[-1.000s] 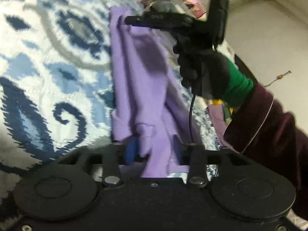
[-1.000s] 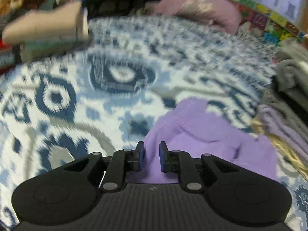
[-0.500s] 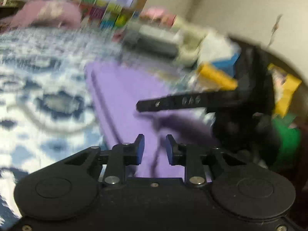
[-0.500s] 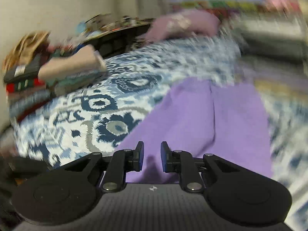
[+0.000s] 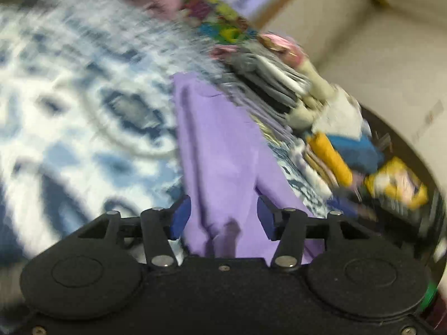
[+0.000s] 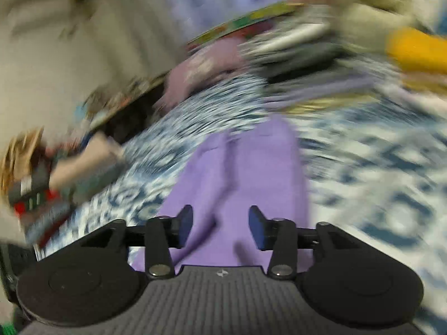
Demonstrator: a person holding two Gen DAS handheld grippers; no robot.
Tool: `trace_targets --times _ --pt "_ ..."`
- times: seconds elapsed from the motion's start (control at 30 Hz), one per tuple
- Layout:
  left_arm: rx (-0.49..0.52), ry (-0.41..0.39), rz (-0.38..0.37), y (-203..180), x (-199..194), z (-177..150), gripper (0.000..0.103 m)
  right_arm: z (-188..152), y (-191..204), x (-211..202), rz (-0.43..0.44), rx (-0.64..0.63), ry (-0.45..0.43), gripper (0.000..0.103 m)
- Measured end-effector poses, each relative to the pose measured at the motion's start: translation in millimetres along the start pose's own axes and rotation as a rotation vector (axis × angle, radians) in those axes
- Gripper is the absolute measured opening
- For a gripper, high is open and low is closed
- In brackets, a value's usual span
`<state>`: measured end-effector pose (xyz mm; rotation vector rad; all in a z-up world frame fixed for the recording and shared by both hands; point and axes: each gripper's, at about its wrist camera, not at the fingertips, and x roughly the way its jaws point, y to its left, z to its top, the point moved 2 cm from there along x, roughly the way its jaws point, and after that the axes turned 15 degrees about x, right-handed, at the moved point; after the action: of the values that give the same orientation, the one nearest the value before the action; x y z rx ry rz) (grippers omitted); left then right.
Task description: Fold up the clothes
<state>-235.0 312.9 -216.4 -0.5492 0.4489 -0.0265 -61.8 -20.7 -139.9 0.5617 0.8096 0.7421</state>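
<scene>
Fingers (image 5: 181, 217) both sides now opening over purple garment (image 5: 220, 150), prev. pinched.

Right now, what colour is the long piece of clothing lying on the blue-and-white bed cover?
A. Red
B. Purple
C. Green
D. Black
B. The garment stretched out flat on the patterned bed cover is light purple in both wrist views, running away from each gripper.
</scene>
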Motion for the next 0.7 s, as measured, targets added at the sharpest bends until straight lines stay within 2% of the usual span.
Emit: trace_targets --times 0.13,0.17,0.23,0.37,0.47,0.57,0.7 --pt "-0.194 0.018 -0.021 15.8 -11.8 -11.4 0.057 -10.3 -73.7 -32.6 -0.024 0.291 -0.029 0.058" --pt "-0.231 0.022 -0.031 17.5 -13.3 -13.9 0.057 -17.3 -87.1 -35.4 -0.016 0.349 -0.021 0.063" --pt "-0.277 0.033 -0.054 16.7 -14.7 -16.9 0.057 -32.4 -109.3 -36.5 0.010 0.473 0.019 0.064" --pt "-0.297 0.083 -0.060 7.6 -10.0 -21.3 0.057 -36.3 -111.6 -33.5 0.077 0.515 0.071 0.064" --pt "-0.330 0.089 -0.054 8.0 -4.0 -22.7 0.057 -46.6 -115.6 -23.3 0.100 0.555 0.116 0.064" --pt "-0.406 0.077 -0.071 14.5 0.9 -22.5 0.057 -44.1 -113.1 -16.5 0.125 0.575 0.117 0.073" --pt "-0.505 0.066 -0.077 15.9 5.2 -24.0 0.056 -40.1 -111.5 -2.3 0.164 0.623 0.118 0.077"
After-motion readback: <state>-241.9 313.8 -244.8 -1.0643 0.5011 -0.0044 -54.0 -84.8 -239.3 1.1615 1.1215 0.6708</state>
